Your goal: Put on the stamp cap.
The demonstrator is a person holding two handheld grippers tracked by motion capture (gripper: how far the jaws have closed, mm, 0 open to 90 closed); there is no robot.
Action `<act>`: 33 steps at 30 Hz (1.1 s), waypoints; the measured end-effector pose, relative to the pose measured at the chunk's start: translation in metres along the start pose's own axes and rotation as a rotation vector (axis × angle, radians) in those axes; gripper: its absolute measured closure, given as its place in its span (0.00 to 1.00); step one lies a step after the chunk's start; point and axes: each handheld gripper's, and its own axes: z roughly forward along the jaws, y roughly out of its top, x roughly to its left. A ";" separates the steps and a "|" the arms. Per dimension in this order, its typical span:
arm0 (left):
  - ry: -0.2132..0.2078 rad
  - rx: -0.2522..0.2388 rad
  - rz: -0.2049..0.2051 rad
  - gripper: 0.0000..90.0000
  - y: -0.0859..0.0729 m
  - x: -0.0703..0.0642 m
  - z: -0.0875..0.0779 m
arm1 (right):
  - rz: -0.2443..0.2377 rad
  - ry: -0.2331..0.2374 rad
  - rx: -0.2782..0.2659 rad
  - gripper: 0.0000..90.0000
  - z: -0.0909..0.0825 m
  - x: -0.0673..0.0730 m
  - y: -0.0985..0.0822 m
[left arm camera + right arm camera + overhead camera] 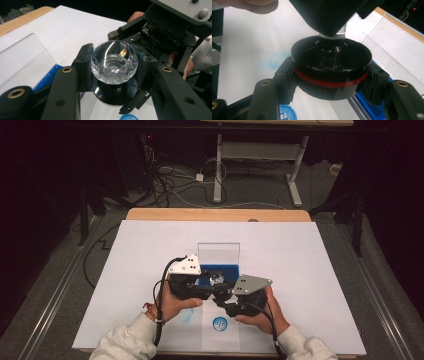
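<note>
Crystal knob [114, 62] in left claw [113, 75], underside hidden by black cap [331, 67]

Between your left gripper's black fingers [83, 67] you have a clear, faceted glass lens [114, 61] catching white streaks and one orange glint. Beneath it, clamped by your right gripper's black fingers [287, 77], sits a glossy black round housing [331, 68] ringed by a thin red band. Below your fingers lies a white sheet [300, 265] with a blue round printed mark [220, 323] and a faint pale-blue smudge [279, 60]; beyond them, a blue tray [230, 270].
</note>
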 end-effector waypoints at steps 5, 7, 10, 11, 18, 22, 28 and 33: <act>0.032 0.032 0.064 0.61 0.005 -0.010 0.005 | -0.034 0.017 0.016 0.41 0.005 0.011 0.004; 0.023 0.017 0.053 0.61 0.008 -0.008 -0.002 | -0.038 0.007 -0.011 0.41 0.001 0.009 0.006; 0.035 0.014 0.050 0.61 0.008 -0.008 -0.006 | -0.024 0.006 -0.033 0.41 -0.001 0.008 0.006; 0.042 0.018 0.053 0.61 0.008 -0.008 -0.005 | -0.015 0.008 -0.035 0.41 0.000 0.007 0.006; 0.054 0.002 0.066 0.61 0.011 -0.011 -0.009 | 0.012 0.005 -0.019 0.35 0.004 0.004 0.001; 0.062 -0.013 0.064 0.61 0.013 -0.011 -0.016 | 0.010 -0.001 0.009 0.29 0.006 0.003 -0.002; 0.078 -0.005 0.069 0.61 0.012 -0.008 -0.020 | 0.012 -0.006 0.031 0.28 0.005 -0.002 -0.006; 0.108 0.017 0.072 0.61 0.009 -0.005 -0.022 | 0.000 -0.054 0.026 0.29 -0.005 -0.008 -0.008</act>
